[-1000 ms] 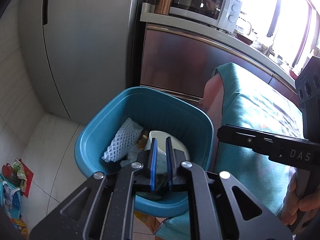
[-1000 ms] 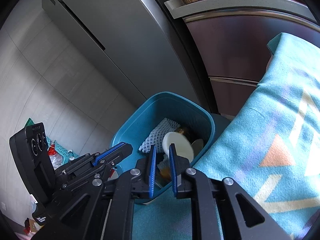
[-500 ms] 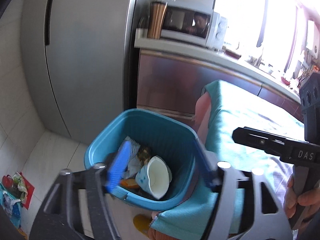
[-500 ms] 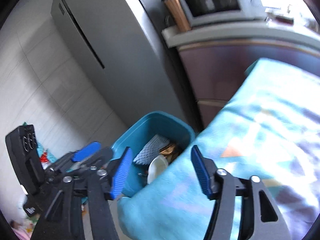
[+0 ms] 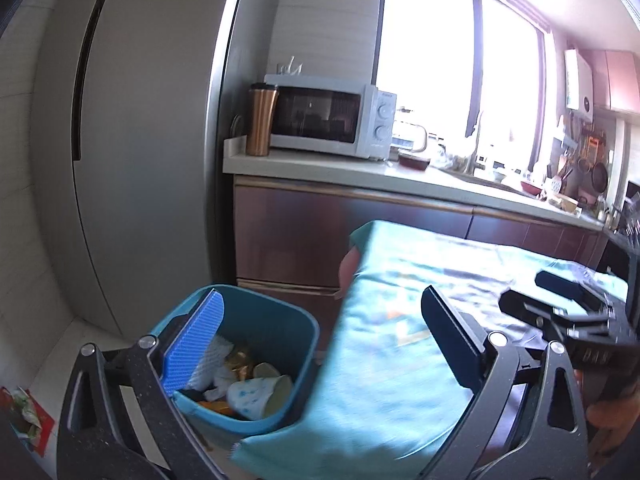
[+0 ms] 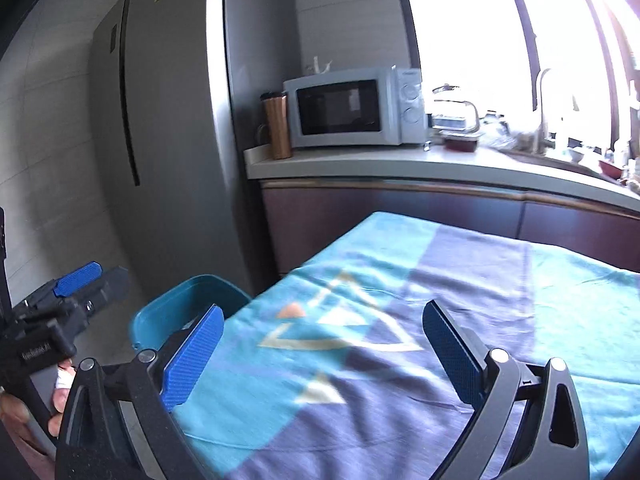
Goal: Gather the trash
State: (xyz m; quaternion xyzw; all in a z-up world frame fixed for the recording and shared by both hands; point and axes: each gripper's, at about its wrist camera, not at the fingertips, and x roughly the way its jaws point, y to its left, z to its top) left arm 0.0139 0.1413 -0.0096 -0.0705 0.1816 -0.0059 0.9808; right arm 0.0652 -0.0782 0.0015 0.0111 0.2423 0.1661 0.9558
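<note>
A blue bin point(image 5: 256, 292) stands on the floor beside the table, and its rim point(image 6: 192, 280) also shows in the right wrist view. Inside it lie a paper cup point(image 5: 256, 396) on its side, a white foam net point(image 5: 216, 356) and a gold wrapper point(image 5: 238, 360). My left gripper point(image 5: 320, 336) hangs above the bin's near edge with its jaws opening wide and nothing between them. My right gripper point(image 6: 324, 344) is over the teal tablecloth point(image 6: 400, 320), its jaws also opening and empty. Each gripper shows in the other's view: the right gripper point(image 5: 568, 312) and the left gripper point(image 6: 80, 280).
A grey fridge point(image 5: 140, 160) rises behind the bin. A counter point(image 5: 360, 172) holds a microwave point(image 5: 328, 120) and a copper tumbler point(image 5: 260, 120). Coloured packets point(image 5: 24, 416) lie on the floor at the lower left. A hand point(image 6: 24, 412) grips the left tool's handle.
Both pairs of jaws have gone from nearly shut to wide open. Both grippers have risen and drawn back from the bin, the right one swinging over the table. The cup now lies in the bin.
</note>
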